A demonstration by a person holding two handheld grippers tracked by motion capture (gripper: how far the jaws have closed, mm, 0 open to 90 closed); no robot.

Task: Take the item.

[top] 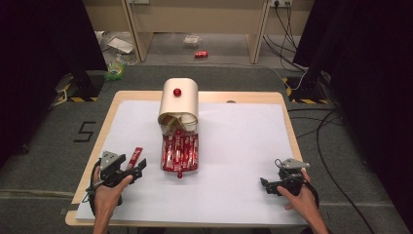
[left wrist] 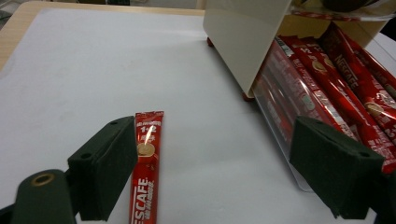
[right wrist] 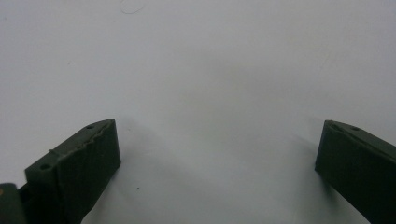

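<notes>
A cream dispenser box (top: 179,100) with a red knob stands at the table's middle back. Its clear drawer (top: 180,152) is pulled out toward me and holds several red Nescafé sachets (left wrist: 336,88). One loose sachet (top: 135,158) lies flat on the white mat left of the drawer. My left gripper (top: 139,168) is open just behind that sachet (left wrist: 147,163), which lies between the jaws, close to the left one. At the front right my right gripper (top: 265,185) rests low over bare mat, open (right wrist: 219,140) with nothing between its jaws.
The white mat (top: 234,146) covers most of the wooden table (top: 113,105). The dispenser's side wall (left wrist: 243,37) rises close on the left gripper's right. Beyond the table lie a red can (top: 200,54), cables (top: 321,131) and stand bases on the floor.
</notes>
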